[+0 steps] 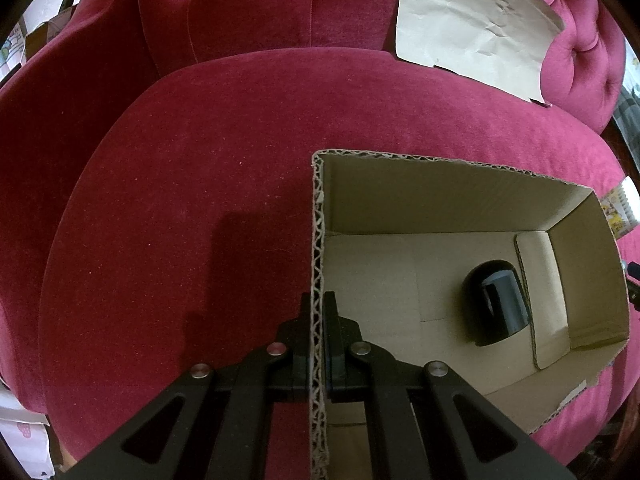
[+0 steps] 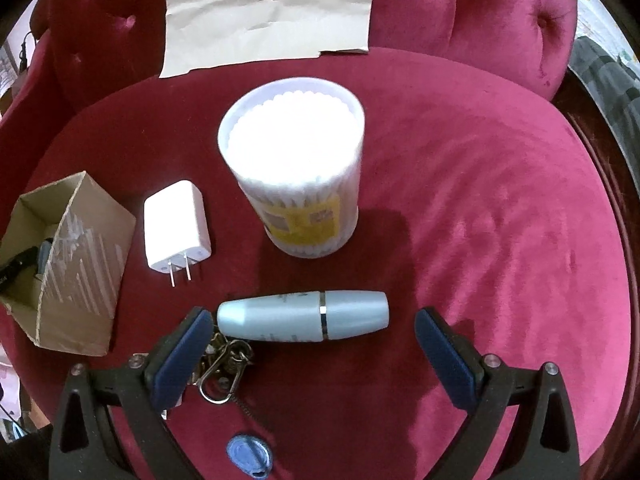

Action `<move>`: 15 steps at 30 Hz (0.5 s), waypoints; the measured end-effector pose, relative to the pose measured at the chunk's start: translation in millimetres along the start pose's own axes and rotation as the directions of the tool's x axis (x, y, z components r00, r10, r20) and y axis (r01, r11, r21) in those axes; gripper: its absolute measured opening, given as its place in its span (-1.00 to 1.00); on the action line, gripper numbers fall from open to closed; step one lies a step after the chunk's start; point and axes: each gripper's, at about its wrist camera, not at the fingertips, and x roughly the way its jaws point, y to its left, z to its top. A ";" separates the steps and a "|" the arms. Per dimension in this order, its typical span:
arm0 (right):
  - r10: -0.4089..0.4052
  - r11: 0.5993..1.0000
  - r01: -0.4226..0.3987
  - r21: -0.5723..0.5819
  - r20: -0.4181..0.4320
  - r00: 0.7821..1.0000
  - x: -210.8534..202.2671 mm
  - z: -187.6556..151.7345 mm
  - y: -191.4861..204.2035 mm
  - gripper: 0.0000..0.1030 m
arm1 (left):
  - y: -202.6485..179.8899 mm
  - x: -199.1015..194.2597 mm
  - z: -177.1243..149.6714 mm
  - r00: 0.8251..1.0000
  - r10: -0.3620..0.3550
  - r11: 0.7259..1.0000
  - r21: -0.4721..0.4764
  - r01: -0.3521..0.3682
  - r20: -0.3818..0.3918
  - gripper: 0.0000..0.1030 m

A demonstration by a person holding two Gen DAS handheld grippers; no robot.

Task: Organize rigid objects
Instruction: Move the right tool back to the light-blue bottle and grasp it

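On the red sofa cushion (image 1: 192,184), seen from your left wrist, your left gripper (image 1: 319,344) has its fingers clamped on the near wall of the cardboard box (image 1: 440,192), which sits toward the cushion's right edge. Inside it lies one dark cylindrical object (image 1: 496,304), so I judge the sorting barely begun.

From your right wrist, your right gripper (image 2: 314,344) hovers with fingers wide apart around a pale blue tube (image 2: 304,316) near the cushion's front edge, not yet touching it. Left to pack: that tube, the white charger (image 2: 178,232), the cotton swab tub (image 2: 296,168), the key clip (image 2: 224,364) and a blue cap (image 2: 249,456).
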 end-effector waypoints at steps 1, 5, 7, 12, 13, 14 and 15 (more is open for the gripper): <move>0.001 1.000 -0.001 -0.006 -0.001 1.000 0.9 -1.0 0.7 0.99 | 0.4 0.0 0.1 1.000 0.001 1.000 -0.001 -0.001 0.000 -0.94; 0.007 1.000 -0.008 -0.012 -0.010 1.000 6.2 -4.1 1.7 0.99 | 0.7 0.0 0.3 1.000 0.001 1.000 0.000 -0.001 0.000 -0.94; 0.006 1.000 -0.006 -0.011 -0.009 1.000 7.1 -3.1 2.0 0.98 | 0.7 -0.1 0.3 1.000 0.002 1.000 0.000 -0.002 0.000 -0.94; 0.023 1.000 -0.023 0.003 0.000 1.000 6.8 -0.3 2.9 0.98 | 2.9 -0.1 0.5 1.000 0.003 1.000 -0.001 -0.003 0.000 -0.93; 0.027 1.000 -0.027 0.006 -0.004 1.000 7.8 0.3 2.8 0.98 | 2.2 -0.3 0.4 1.000 0.004 1.000 -0.001 -0.004 0.000 -0.93; 0.030 1.000 -0.030 0.008 -0.007 1.000 8.3 0.9 1.8 0.98 | 2.2 -0.2 0.4 1.000 0.004 1.000 -0.001 -0.004 0.000 -0.93; 0.032 0.999 -0.032 0.010 -0.010 0.999 9.7 1.8 1.9 0.98 | 2.3 -0.2 0.4 1.000 0.004 1.000 0.000 -0.004 0.000 -0.93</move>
